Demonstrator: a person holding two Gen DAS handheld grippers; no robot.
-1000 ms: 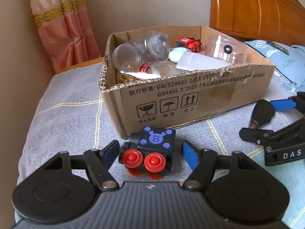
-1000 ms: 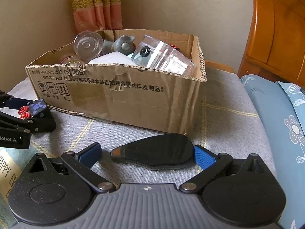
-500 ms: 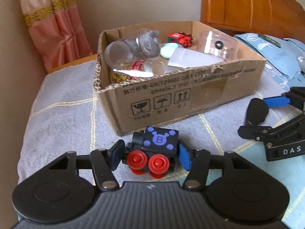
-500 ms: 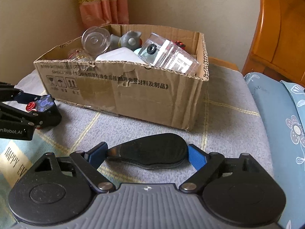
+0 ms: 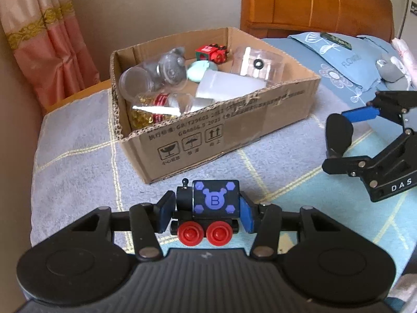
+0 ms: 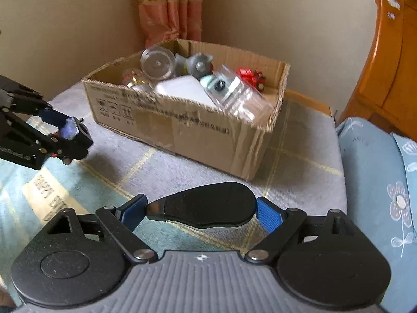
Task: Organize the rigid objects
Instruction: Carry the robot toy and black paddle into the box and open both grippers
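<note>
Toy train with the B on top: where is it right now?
The toy train is clamped in the left tongs, lifted over the bedspread just in front of the cardboard box.

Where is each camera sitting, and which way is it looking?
Left wrist: sits on the left gripper, looking along its fingers past the black toy train with red wheels to the brown cardboard box.
Right wrist: sits on the right gripper, looking past the flat black oval object.
Shared: the box, and each view shows the other gripper.
</note>
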